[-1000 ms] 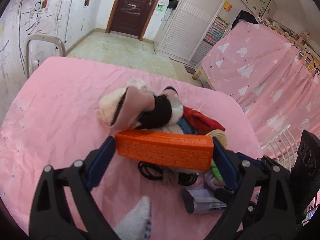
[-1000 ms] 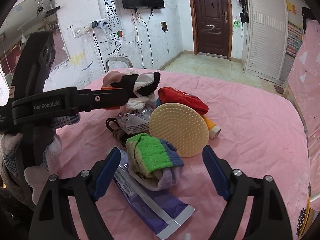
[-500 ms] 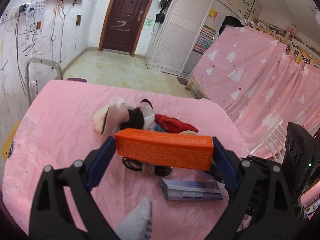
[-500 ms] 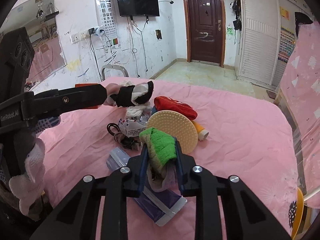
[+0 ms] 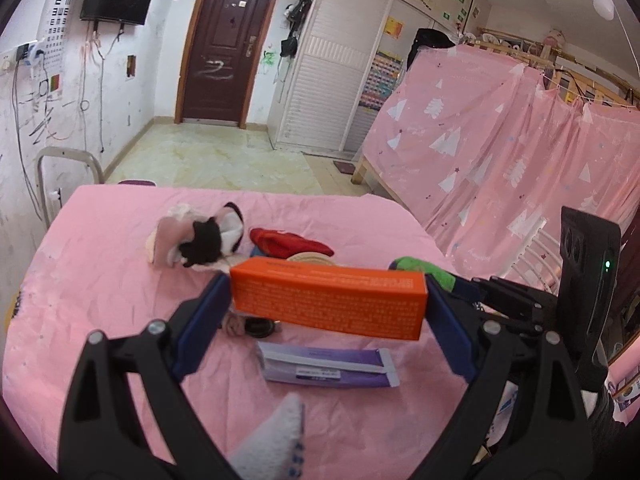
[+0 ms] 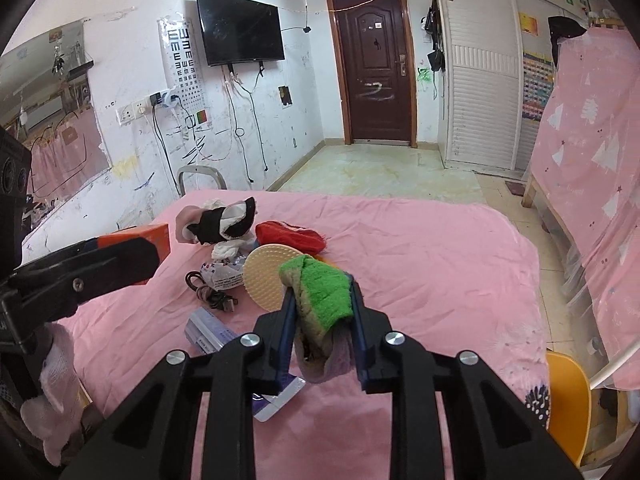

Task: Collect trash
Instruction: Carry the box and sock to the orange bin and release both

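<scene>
Trash sits in both tools: the left gripper (image 5: 328, 312) clamps the orange box (image 5: 328, 306) endwise across its 2 jaws, probably so it stays level, and the right gripper (image 6: 322, 300) pinches the green-topped sock (image 6: 320, 292), hanging limp above the pink table (image 6: 440, 264). A second ago the right jaws stood wide around that sock on the cloth; they have since closed on it, and both loads now sit higher over the purple packet (image 5: 328, 368).

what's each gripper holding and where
Left gripper: orange box, clamped by its two short ends. Right gripper: green sock, pinched across its bunched middle.
</scene>
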A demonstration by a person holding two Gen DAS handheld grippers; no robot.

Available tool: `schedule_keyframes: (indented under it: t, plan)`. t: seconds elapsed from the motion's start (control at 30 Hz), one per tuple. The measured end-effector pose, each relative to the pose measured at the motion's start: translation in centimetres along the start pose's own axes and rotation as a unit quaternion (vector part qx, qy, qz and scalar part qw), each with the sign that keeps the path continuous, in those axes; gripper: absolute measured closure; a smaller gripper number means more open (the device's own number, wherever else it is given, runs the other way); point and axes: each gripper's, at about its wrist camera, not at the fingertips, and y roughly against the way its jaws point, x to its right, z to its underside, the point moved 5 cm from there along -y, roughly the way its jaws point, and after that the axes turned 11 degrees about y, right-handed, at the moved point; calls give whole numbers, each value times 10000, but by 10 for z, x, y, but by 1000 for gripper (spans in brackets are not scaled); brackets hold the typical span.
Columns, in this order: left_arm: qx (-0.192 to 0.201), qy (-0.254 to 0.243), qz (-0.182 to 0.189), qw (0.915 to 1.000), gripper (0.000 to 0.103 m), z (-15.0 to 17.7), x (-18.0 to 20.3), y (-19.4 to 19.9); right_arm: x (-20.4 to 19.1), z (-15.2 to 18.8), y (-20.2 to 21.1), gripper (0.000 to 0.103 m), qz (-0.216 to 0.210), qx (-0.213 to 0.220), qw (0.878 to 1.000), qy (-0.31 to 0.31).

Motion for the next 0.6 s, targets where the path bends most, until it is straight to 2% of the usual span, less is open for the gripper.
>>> schedule_keyframes:
  t: [0.3,0.6]
  plan:
    - [-69,-158,61,9998,13,1,33,-10,50,11,30,88,280,270,9985,-376]
    - [-184,-493,161,9985,13,5,82,-26,111,34,64,88,762,489,9933,-716]
